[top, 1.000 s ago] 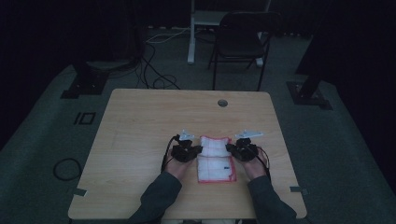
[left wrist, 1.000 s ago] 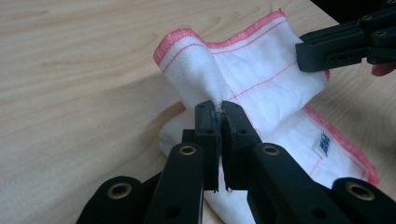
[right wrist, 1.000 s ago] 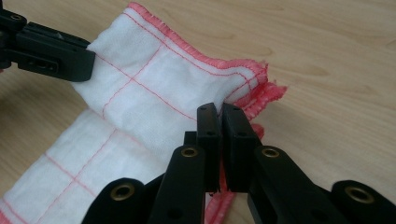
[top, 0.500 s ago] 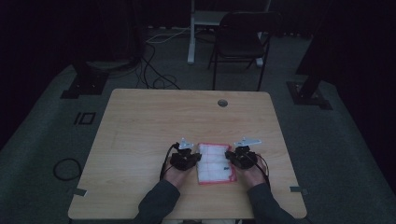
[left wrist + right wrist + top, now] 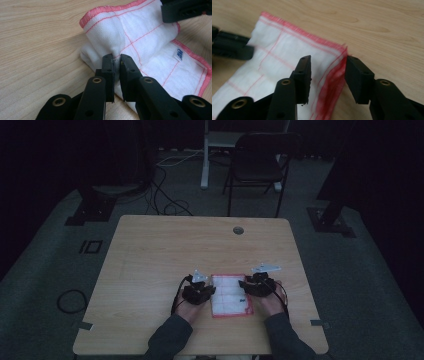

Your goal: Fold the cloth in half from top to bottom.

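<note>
A white cloth (image 5: 230,295) with a red hem and thin red grid lines lies folded on the wooden table (image 5: 175,250), near the front edge. My left gripper (image 5: 210,292) is at the cloth's left side. Its jaws (image 5: 117,58) pinch a small pucker of the cloth (image 5: 140,32) and have just been opening a little. My right gripper (image 5: 246,287) is at the right side. Its jaws (image 5: 328,60) have just been opening and stand apart, with the layered red-hemmed edge of the cloth (image 5: 279,52) loose between them.
The table has a round cable hole (image 5: 238,230) at the back. A dark folding chair (image 5: 260,165) and a white post stand behind it, with cables (image 5: 165,195) on the floor. The rest of the tabletop is bare wood.
Both hands have drifted slightly toward the near edge with the cloth between them. The cloth's far edge has come a little nearer and it lies flat.
</note>
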Demonstrator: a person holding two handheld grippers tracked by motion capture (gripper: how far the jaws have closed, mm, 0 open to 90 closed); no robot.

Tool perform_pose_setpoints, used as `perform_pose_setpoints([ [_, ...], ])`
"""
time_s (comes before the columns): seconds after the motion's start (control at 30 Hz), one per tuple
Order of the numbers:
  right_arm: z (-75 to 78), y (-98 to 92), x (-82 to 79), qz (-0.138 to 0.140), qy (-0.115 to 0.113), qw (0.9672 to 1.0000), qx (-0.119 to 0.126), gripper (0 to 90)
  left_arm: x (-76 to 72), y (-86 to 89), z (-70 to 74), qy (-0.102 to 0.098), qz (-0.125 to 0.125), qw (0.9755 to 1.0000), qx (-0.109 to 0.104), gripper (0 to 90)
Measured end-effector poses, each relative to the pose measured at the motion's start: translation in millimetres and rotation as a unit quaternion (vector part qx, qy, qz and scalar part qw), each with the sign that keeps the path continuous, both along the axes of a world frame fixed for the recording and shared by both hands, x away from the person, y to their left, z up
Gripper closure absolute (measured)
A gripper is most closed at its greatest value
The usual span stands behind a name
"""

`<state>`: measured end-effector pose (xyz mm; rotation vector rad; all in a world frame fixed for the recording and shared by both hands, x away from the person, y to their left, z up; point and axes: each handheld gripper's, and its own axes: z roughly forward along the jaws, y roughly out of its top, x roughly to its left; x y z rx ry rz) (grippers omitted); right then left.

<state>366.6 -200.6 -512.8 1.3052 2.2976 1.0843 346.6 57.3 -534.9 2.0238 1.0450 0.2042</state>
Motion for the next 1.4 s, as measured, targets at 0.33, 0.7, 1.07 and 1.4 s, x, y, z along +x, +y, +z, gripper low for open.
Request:
perform_pose_setpoints([
  [0.33, -5.1, -1.7, 27.4, -0.035, 0.046, 0.997, 0.051, 52.4, -0.4, 0.2, -1.1, -0.001, 0.002, 1.0, -0.003, 81.5],
  [0.7, -4.5, 2.2, 28.6, -0.021, 0.053, 0.997, 0.052, 82.8, 1.3, 5.3, 4.9, -0.007, 0.004, 0.9999, -0.01, 71.5],
  [1.07, -2.5, 4.9, 25.3, -0.02, 0.037, 0.9984, 0.039, 83.7, 33.8, 18.1, 26.3, -0.018, 0.057, 0.9968, -0.053, 60.7],
  [1.4, -2.0, 4.5, 24.7, -0.017, 0.034, 0.9985, 0.039, 83.8, 52.8, 5.6, 23.6, 0.006, 0.061, 0.9962, -0.063, 57.0],
])
